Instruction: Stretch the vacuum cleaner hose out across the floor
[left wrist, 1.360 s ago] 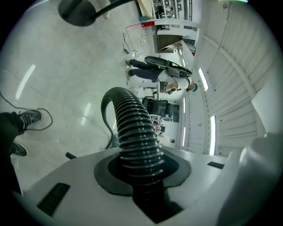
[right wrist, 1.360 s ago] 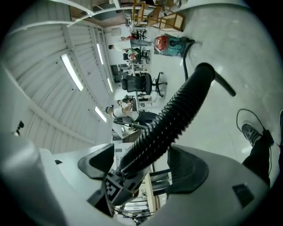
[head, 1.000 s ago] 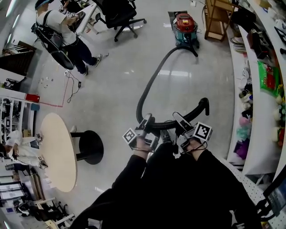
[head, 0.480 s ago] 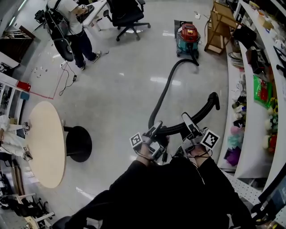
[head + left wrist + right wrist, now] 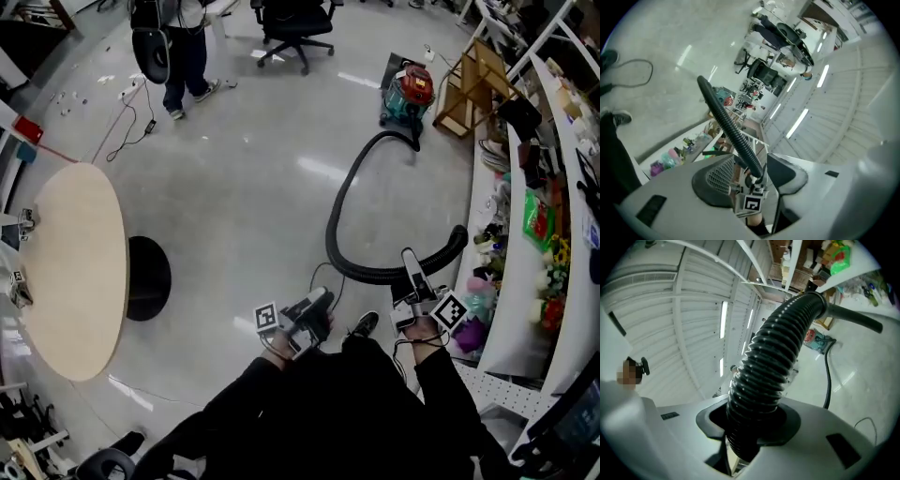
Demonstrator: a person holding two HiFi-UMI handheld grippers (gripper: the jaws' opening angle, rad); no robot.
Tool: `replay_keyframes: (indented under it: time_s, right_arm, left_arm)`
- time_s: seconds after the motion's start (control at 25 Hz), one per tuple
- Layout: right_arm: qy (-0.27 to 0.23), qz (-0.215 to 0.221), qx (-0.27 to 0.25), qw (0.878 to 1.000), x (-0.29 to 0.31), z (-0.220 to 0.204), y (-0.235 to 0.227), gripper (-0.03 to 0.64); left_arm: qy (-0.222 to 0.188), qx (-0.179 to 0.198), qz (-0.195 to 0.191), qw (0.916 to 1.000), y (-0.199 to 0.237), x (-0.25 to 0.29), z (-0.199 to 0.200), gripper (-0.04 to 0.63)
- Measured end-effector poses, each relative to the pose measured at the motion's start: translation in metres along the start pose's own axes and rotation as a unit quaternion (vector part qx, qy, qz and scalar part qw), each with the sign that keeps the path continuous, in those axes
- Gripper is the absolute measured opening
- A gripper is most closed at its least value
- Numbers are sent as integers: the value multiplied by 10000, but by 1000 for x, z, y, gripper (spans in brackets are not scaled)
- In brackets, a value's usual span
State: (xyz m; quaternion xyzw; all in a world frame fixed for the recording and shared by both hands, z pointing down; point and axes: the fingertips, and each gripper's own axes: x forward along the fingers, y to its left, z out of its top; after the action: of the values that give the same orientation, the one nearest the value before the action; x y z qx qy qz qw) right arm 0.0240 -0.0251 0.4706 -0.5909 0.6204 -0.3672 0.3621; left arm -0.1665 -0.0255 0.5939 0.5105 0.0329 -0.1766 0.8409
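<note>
Jaws, right gripper (image 5: 411, 262): pinched on the black ribbed hose (image 5: 773, 357), having just been closing; the hose fills the gap between them. The hose's short free end (image 5: 457, 236) curves ahead and outward of these jaws.

Jaws, left gripper (image 5: 321, 298): spread with nothing between them, having just been opening and then easing in slightly. The hose passes ahead of them, near but apart.

Hose run: from the right jaws it sweeps toward the left jaws, bends, then crosses the floor (image 5: 234, 187) far ahead to the red and teal vacuum cleaner (image 5: 410, 94).

Round desk (image 5: 70, 262): well to the left of the left jaws.
</note>
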Motion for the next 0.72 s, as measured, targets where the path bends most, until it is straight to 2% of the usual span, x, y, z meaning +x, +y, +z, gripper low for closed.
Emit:
replay_keyframes:
  time_s: [0.04, 0.08, 0.12, 0.16, 0.2, 0.24, 0.28, 0.32, 0.36, 0.4, 0.44, 0.48, 0.52, 0.56, 0.6, 0.64, 0.68, 0.72]
  right_arm:
    - [118, -15, -259, 9996, 2, -2, 10, 144]
    - [259, -16, -525, 9983, 1, -5, 20, 144]
    - [395, -25, -776, 9962, -2, -8, 28, 143]
    - [516, -41, -1004, 9936, -9, -9, 34, 143]
    - [627, -46, -1220, 9905, -17, -9, 40, 141]
    - [739, -17, -1444, 9868, -27, -8, 49, 141]
    - [849, 53, -1676, 9822, -36, -7, 59, 140]
    - [944, 149, -1885, 9774, -44, -6, 72, 140]
    - [1021, 250, -2042, 9733, -51, -5, 85, 140]
    - [1084, 352, -2129, 9704, -58, -3, 98, 140]
    - [1149, 466, -2157, 9686, -66, -3, 112, 140]
    - [1234, 597, -2158, 9668, -74, -3, 126, 140]
    - [1343, 729, -2164, 9643, -84, -4, 139, 140]
    - [1470, 837, -2206, 9606, -94, -4, 152, 140]
    - [1605, 906, -2297, 9557, -104, -3, 161, 140]
    - [1734, 948, -2423, 9499, -115, -1, 169, 140]
    - [1844, 980, -2571, 9436, -125, 2, 175, 140]
    - [1924, 1013, -2738, 9369, -136, 6, 181, 140]
  left_arm:
    - [133, 353, 187, 9991, -5, -14, 0, 235]
    - [307, 875, 445, 9947, -11, -25, 0, 235]
    - [545, 1587, 764, 9829, -17, -32, 1, 235]
    - [859, 2486, 1125, 9582, -24, -35, 0, 235]
    - [1235, 3508, 1482, 9164, -31, -32, -3, 235]
    - [1633, 4550, 1769, 8573, -41, -25, -10, 236]
    - [2014, 5537, 1940, 7843, -52, -13, -23, 240]
    - [2364, 6417, 1978, 7023, -63, 1, -40, 255]
    - [2684, 7145, 1902, 6175, -70, 17, -61, 272]
    - [2972, 7701, 1764, 5363, -72, 33, -85, 305]
    - [3200, 8105, 1621, 4631, -68, 47, -111, 337]
    - [3324, 8406, 1503, 4004, -60, 60, -136, 363]
    - [3325, 8650, 1409, 3485, -51, 74, -159, 382]
    - [3236, 8851, 1323, 3072, -42, 87, -180, 390]
    - [3112, 9002, 1244, 2781, -34, 99, -199, 394]
    - [2994, 9093, 1181, 2638, -26, 108, -217, 393]
    - [2901, 9130, 1147, 2630, -19, 116, -234, 389]
    - [2825, 9132, 1143, 2705, -13, 120, -249, 336]
